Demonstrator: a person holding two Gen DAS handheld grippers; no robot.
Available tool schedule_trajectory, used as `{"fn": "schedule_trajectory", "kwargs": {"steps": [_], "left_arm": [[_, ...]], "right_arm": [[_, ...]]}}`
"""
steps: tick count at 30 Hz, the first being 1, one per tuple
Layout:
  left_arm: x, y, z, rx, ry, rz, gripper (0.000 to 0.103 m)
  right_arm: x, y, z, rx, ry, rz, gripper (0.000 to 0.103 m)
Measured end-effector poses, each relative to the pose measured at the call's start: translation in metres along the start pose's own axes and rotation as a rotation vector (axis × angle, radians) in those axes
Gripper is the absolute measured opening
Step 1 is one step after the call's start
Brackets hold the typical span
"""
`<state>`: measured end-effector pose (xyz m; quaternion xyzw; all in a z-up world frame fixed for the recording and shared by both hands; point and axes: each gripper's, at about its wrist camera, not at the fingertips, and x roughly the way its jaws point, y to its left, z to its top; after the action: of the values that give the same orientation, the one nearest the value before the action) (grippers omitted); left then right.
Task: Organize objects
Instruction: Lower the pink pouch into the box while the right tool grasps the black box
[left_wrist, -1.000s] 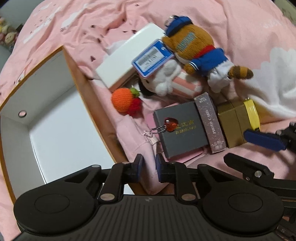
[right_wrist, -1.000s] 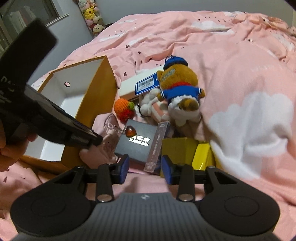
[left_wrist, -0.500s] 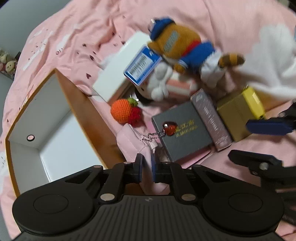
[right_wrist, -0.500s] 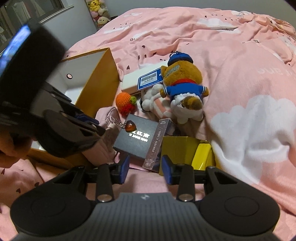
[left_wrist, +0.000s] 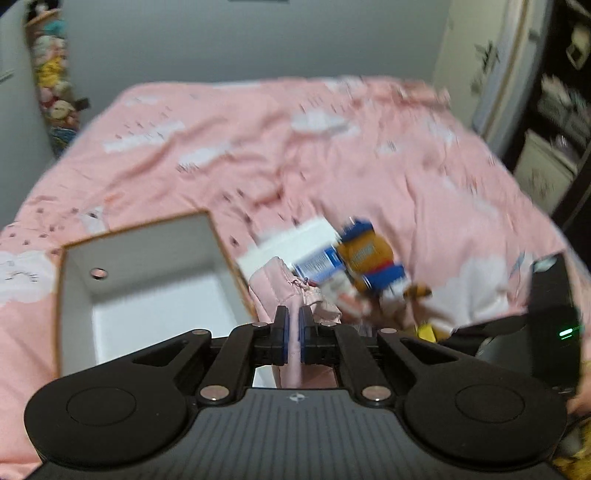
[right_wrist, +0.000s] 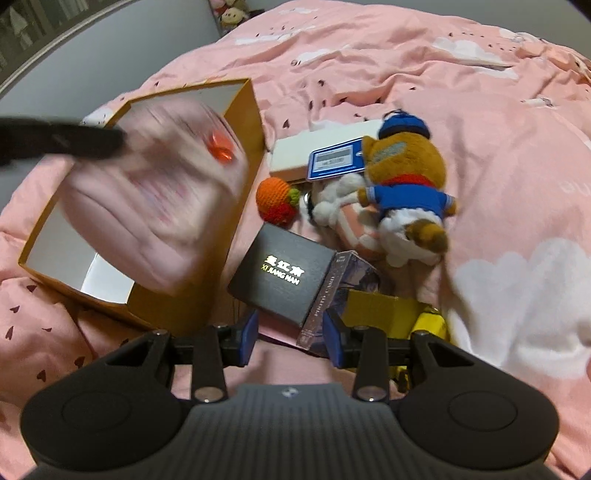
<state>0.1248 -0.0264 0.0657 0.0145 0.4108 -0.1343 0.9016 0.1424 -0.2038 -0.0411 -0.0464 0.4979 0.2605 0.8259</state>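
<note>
Carrying a soft pink pouch toward the open cardboard box looks like the step in hand: the left gripper is clenched on the pouch's fabric, and in the right wrist view the pouch hangs blurred in the air over the box, an orange-red charm dangling from it. Next, I judge, the pouch must be lowered inside the walls and let go. The right gripper hovers half-parted, grasping nothing, just above the black gift box on the bed. A second ago the pouch lay on the bed beside the box with the left jaws wider around it; since then they have pinched it and lifted, while the right gripper has barely shifted.
</note>
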Motion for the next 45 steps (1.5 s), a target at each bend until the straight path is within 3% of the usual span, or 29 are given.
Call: {"fn": "schedule_trajectory", "kwargs": {"steps": [2, 6, 9, 12, 13, 23, 27, 30, 36, 39, 41, 45], "left_arm": [[-0.012, 0.012, 0.001, -0.024, -0.034, 0.024, 0.006], [-0.018, 0.034, -0.006, -0.032, -0.073, 0.153, 0.006], [-0.009, 0.053, -0.016, -0.051, -0.047, 0.219, 0.006], [0.010, 0.065, -0.033, -0.053, -0.003, 0.268, 0.006], [0.018, 0.068, -0.037, -0.053, 0.012, 0.275, 0.006], [0.057, 0.089, -0.075, -0.082, 0.183, 0.225, 0.006], [0.058, 0.095, -0.074, -0.107, 0.210, 0.226, 0.011], [0.065, 0.097, -0.073, -0.125, 0.272, 0.268, 0.014], [0.076, 0.101, -0.088, -0.164, 0.360, 0.267, 0.015], [0.076, 0.097, -0.090, -0.157, 0.363, 0.272, 0.015], [0.072, 0.098, -0.090, -0.163, 0.357, 0.268, 0.019], [0.068, 0.104, -0.084, -0.194, 0.335, 0.239, 0.039]], "right_arm": [[0.008, 0.006, 0.005, -0.026, 0.016, 0.004, 0.041], [0.027, 0.024, 0.015, -0.118, 0.057, -0.002, 0.045], [0.037, 0.033, 0.022, -0.179, 0.077, 0.002, 0.047], [0.048, 0.041, 0.027, -0.236, 0.100, 0.009, 0.061], [0.053, 0.044, 0.029, -0.261, 0.106, 0.003, 0.066], [0.090, 0.073, 0.020, -0.607, 0.144, -0.112, 0.074], [0.101, 0.077, 0.015, -0.686, 0.118, -0.150, 0.081], [0.111, 0.081, 0.010, -0.740, 0.107, -0.195, 0.085], [0.122, 0.084, 0.005, -0.784, 0.073, -0.257, 0.084], [0.113, 0.088, 0.004, -0.791, 0.037, -0.255, 0.068], [0.105, 0.089, 0.006, -0.774, 0.021, -0.253, 0.060], [0.086, 0.083, 0.015, -0.677, -0.008, -0.242, 0.051]]}}
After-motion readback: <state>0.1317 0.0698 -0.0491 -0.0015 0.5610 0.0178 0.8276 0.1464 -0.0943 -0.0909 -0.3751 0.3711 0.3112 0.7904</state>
